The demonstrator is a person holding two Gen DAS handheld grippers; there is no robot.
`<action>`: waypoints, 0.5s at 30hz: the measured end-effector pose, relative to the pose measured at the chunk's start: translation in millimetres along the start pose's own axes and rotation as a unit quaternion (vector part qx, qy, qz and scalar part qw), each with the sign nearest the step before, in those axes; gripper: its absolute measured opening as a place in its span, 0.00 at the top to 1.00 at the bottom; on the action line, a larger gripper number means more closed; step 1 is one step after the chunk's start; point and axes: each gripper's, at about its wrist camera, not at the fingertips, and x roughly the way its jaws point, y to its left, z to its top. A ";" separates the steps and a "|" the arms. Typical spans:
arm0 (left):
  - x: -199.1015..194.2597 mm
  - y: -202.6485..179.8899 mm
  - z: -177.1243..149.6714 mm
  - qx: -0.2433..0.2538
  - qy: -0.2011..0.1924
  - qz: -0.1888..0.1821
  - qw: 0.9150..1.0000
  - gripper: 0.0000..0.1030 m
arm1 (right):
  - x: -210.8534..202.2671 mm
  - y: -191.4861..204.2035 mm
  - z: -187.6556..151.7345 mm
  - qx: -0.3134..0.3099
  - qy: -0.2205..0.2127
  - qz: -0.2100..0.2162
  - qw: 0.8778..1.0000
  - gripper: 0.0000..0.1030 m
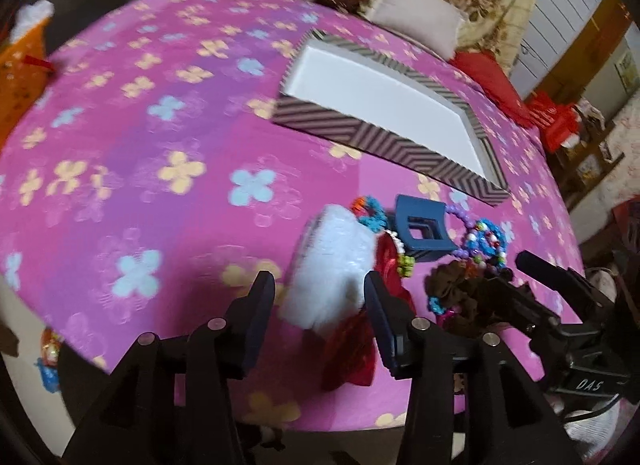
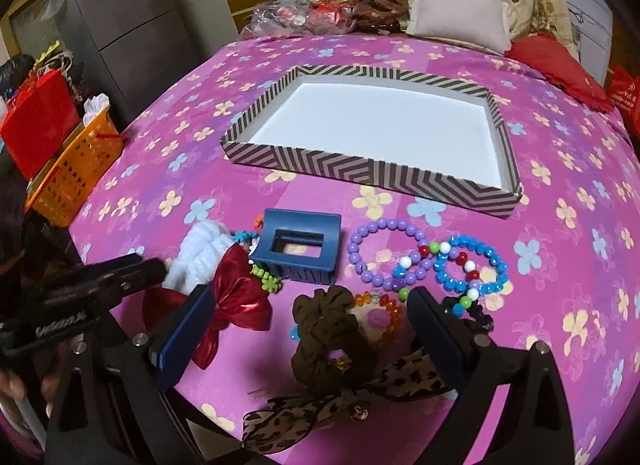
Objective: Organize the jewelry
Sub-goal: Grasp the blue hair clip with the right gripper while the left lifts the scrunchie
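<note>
A chevron-striped tray (image 2: 344, 169) with a white floor sits on the pink flowered bedspread; it also shows in the left wrist view (image 1: 360, 141). In front of it lie a white fluffy scrunchie (image 1: 332, 265) (image 2: 200, 257), a blue claw clip (image 2: 298, 251) (image 1: 420, 231), a red bow (image 2: 236, 301), purple (image 2: 384, 257) and blue (image 2: 472, 269) bead bracelets, a brown scrunchie (image 2: 328, 329) and a leopard bow (image 2: 344, 401). My left gripper (image 1: 320, 293) is open, its jaws either side of the white scrunchie. My right gripper (image 2: 308, 309) is open over the brown scrunchie.
An orange basket (image 2: 76, 173) and a red bag (image 2: 40, 125) stand off the bed's left edge. Pillows (image 2: 460, 21) and plastic-wrapped clutter (image 2: 288, 17) lie at the far end. A grey cabinet (image 2: 124, 21) stands at back left.
</note>
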 end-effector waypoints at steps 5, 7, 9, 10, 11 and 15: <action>20.3 -0.1 8.7 0.011 0.027 -0.013 0.999 0.53 | 9.0 -7.6 5.8 0.007 0.009 0.000 1.000 0.04; 26.9 3.2 10.0 0.006 0.033 -0.024 0.999 0.56 | 11.2 -10.0 9.0 0.009 0.009 0.004 1.000 0.04; 32.3 6.4 11.4 0.001 0.035 -0.035 0.999 0.63 | 14.2 -10.7 12.6 0.007 0.009 0.007 1.000 0.05; 32.3 7.6 11.3 0.000 0.032 -0.038 0.999 0.67 | 16.8 -9.8 15.4 0.001 0.009 0.006 1.000 0.05; 31.6 8.5 11.4 0.001 0.030 -0.040 0.999 0.71 | 18.9 -8.4 17.0 -0.004 0.009 0.004 1.000 0.07; 19.0 14.3 17.6 0.009 0.006 -0.028 1.000 0.77 | 29.2 -2.0 26.9 -0.047 0.021 0.014 0.999 0.10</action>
